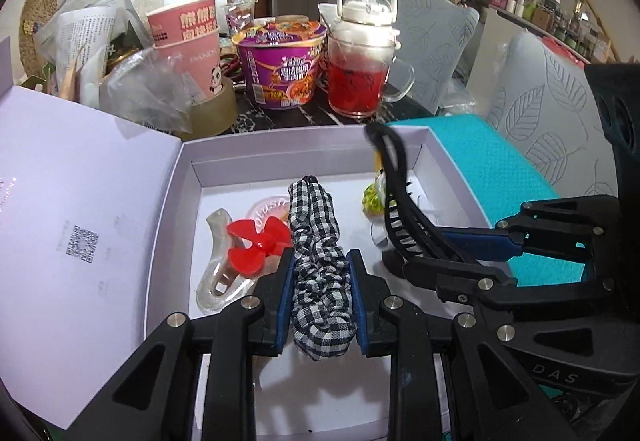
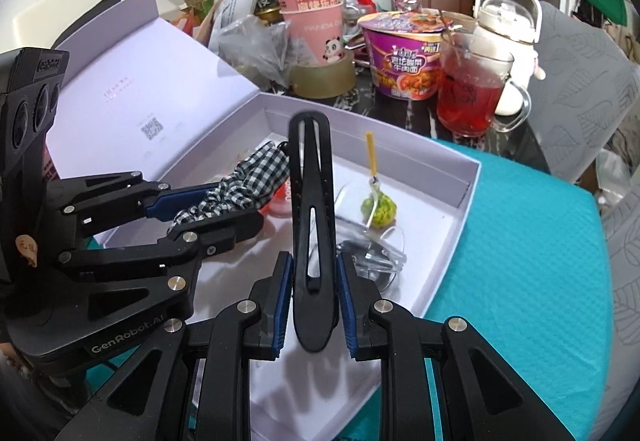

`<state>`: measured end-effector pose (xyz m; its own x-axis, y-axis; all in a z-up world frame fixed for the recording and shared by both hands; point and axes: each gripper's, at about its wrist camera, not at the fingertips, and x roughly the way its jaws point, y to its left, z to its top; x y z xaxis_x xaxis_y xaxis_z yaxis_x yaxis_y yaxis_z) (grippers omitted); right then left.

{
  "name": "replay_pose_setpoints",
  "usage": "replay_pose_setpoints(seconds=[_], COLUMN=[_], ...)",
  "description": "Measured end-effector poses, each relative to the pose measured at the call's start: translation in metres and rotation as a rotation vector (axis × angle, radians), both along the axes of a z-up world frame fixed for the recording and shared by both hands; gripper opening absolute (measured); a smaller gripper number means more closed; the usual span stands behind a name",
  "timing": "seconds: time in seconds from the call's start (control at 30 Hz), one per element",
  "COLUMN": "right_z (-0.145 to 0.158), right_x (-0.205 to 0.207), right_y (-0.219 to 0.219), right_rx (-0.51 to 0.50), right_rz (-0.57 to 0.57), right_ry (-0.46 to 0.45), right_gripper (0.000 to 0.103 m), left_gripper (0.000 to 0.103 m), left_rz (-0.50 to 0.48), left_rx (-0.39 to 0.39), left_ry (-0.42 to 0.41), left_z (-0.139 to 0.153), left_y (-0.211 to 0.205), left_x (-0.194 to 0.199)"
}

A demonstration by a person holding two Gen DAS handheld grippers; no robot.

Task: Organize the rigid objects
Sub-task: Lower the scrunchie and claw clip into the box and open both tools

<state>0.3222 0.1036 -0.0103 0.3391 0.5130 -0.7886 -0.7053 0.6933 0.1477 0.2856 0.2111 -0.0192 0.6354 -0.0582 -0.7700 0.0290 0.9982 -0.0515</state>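
Note:
My left gripper (image 1: 320, 261) is shut on a black-and-white checked scrunchie (image 1: 318, 241) and holds it just over the floor of an open white box (image 1: 188, 177). My right gripper (image 2: 312, 261) is shut on a long black hair clip (image 2: 310, 201) that stands upright over the same box (image 2: 460, 209). In the left wrist view the right gripper (image 1: 448, 237) reaches in from the right with the black clip (image 1: 396, 193). In the box lie a red propeller (image 1: 256, 245), a clear plastic piece (image 1: 218, 273), a green ball charm on a yellow stick (image 2: 378, 211) and a clear clip (image 2: 372, 257).
The box lid (image 1: 76, 225) lies open to the left. Behind the box stand a purple noodle bowl (image 1: 280, 65), a glass mug of red drink (image 1: 358, 77), pink paper cups (image 1: 188, 45), a tape roll (image 1: 216, 109) and a white kettle (image 1: 366, 9). A teal mat (image 2: 520, 281) lies under the box.

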Motion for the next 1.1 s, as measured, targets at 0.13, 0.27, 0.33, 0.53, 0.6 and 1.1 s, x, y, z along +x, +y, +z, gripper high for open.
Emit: replay_pose_setpoints(seconds=[0.13,0.27,0.33,0.53,0.6,1.1], right_z=[-0.007,-0.015,-0.015,-0.015,-0.014,-0.003], right_x=[0.000,0.001,0.000,-0.002,-0.002,-0.004], right_y=[0.005,0.009,0.010,0.011,0.011,0.008], right_rx=[-0.016,-0.039,-0.039,-0.055,-0.060,-0.084], right_rz=[0.006,0.005,0.008,0.009,0.002,-0.028], right_ry=[0.009,0.020,0.007,-0.009,-0.010,-0.050], right_gripper=[0.022,0.022,0.022,0.022,0.022,0.028], left_gripper=[0.025,0.025,0.025,0.025,0.025,0.030], left_rz=[-0.008,-0.003,-0.001,0.009,0.022,0.089], left_rx=[-0.037,-0.039,-0.035,-0.039,-0.024,0.015], left_ry=[0.048,0.074,0.084,0.108,0.109,0.140], left_z=[-0.012,-0.022,-0.026,-0.032,-0.030,-0.015], left_y=[0.005,0.006,0.006,0.009,0.010,0.018], left_x=[0.006,0.010,0.012,0.015,0.015,0.012])
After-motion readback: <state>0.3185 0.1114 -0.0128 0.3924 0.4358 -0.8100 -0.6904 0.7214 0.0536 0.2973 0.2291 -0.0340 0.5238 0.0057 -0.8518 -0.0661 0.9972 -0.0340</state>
